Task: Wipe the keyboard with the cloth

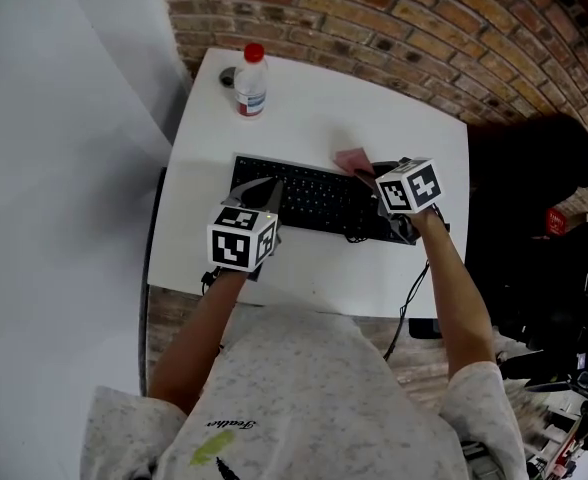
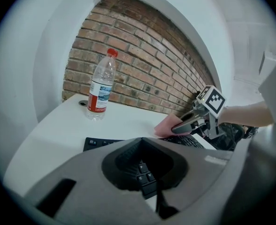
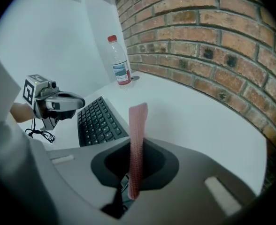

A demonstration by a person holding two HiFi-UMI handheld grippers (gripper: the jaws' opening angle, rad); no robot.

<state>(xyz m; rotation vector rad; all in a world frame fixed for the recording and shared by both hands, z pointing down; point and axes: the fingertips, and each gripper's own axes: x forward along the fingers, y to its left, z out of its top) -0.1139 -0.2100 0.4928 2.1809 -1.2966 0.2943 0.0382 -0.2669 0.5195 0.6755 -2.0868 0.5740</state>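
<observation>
1. The white table (image 1: 314, 108) has a smooth, flat top. It butts against a red brick wall (image 1: 394, 18) at the back and a plain white wall on the left.
2. The black keyboard (image 1: 314, 196) lies across the middle, nearer the front edge. A narrow white strip is left in front of it, and a broad bare stretch lies behind it up to the bricks.
3. A clear plastic bottle (image 1: 250, 81) with a red cap stands upright at the far left corner. It is well apart from the keyboard, with a small round disc just beside it.
4. The right gripper (image 3: 134, 172) has its jaws clamped on the pink cloth (image 1: 352, 159). The cloth is thin and nubbly, and it stands edge-on between them.
5. The cloth is held at the keyboard's far right part, and its free end pokes past the back edge. Whether it touches the keys cannot be told.
6. The left gripper (image 2: 149, 182) is over the keyboard's left end. Its jaws are together with nothing between them, and keys show through the hollow behind the tips.
7. A dark cable (image 1: 409, 298) drops over the front edge at the right.
</observation>
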